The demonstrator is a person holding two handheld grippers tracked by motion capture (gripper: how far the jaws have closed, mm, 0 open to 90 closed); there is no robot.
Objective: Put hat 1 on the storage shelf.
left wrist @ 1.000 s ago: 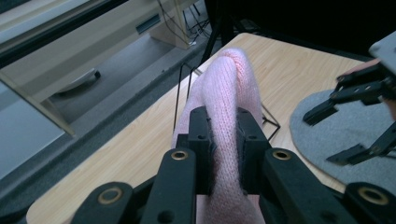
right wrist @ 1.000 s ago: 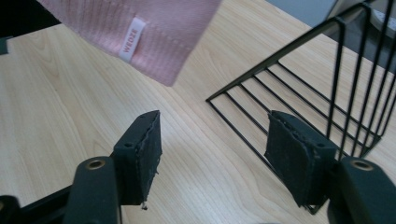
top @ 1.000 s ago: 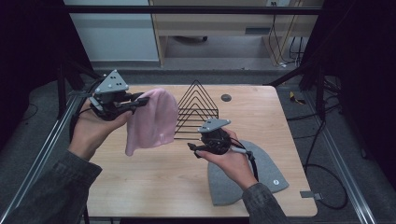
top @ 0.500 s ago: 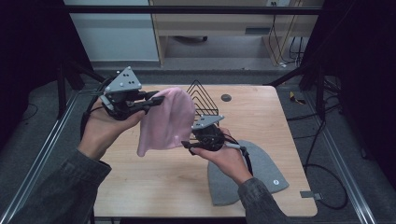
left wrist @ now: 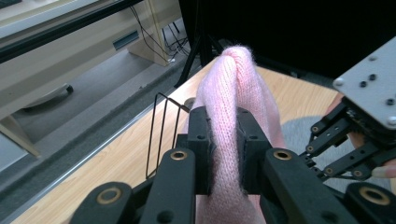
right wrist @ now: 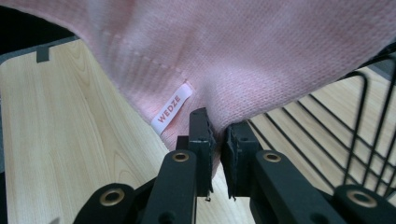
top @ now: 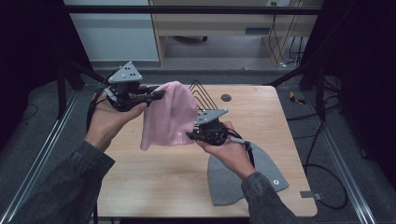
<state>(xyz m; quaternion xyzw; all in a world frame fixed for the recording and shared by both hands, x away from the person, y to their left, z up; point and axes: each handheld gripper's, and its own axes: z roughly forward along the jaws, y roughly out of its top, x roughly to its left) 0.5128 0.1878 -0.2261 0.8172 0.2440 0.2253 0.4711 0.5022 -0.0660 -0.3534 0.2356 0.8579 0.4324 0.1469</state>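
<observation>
A pink knitted hat hangs above the wooden table. My left gripper is shut on its upper fold, and in the left gripper view the pink knit is pinched between the pads. My right gripper has just been closing and now grips the hat's lower hem. The right gripper view shows the jaws clamped on the hem beside a white WEDZE label. A grey hat lies flat on the table under the right forearm.
A black wire rack stands on the table right behind the pink hat, close to the right gripper's side. A small dark round spot sits near the far edge. Dark frame rails run along both sides of the table.
The left gripper carried the pink hat rightward toward the table's middle. The right gripper moved left to the hat's lower edge and closed on it.
</observation>
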